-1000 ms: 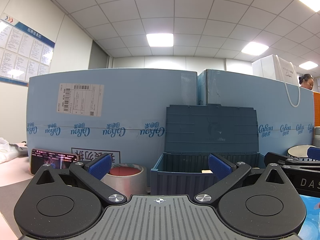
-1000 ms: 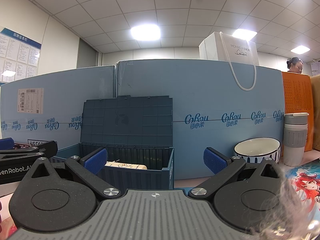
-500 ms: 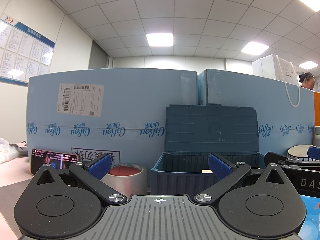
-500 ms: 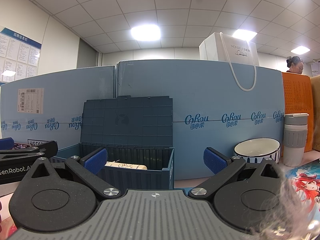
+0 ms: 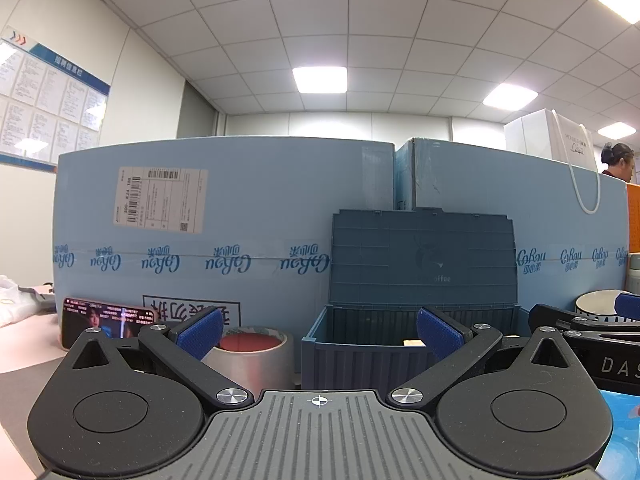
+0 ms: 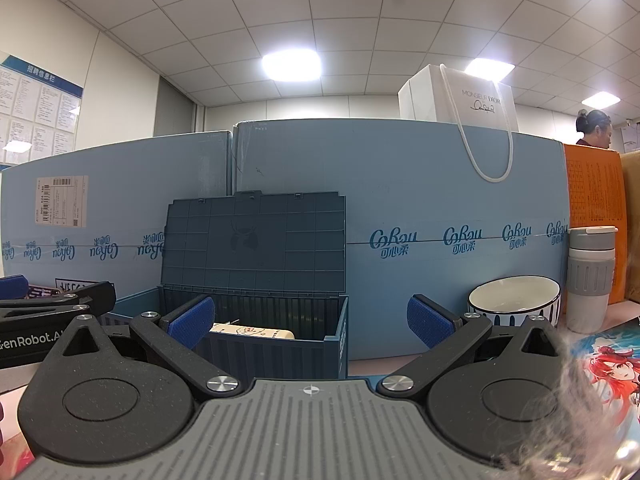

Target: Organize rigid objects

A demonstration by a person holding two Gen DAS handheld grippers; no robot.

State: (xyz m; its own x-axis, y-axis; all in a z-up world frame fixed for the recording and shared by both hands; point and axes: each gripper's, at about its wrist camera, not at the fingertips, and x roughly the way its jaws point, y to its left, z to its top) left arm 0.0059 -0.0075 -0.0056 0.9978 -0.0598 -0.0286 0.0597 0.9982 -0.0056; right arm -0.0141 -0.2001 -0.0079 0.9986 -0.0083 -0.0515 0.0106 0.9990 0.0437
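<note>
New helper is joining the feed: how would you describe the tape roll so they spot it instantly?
Find the dark blue storage crate with its lid raised against the pale blue cartons. The tape roll stands just left of it, right of a lit phone. It is the only silver ring there, reddish inside.

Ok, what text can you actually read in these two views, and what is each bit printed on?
"MONSIEUR DIOR": white paper bag atop the blue cartons.
"CoRou 可心柔": tape strip on the big blue carton, upside down on the left carton.
"GenRobot.A", cut off: black left gripper body.
"DAS", cut off: black right gripper body.
"offee", faint: dark blue crate lid.
Shipping label, wall notices, phone screen: too small.
</note>
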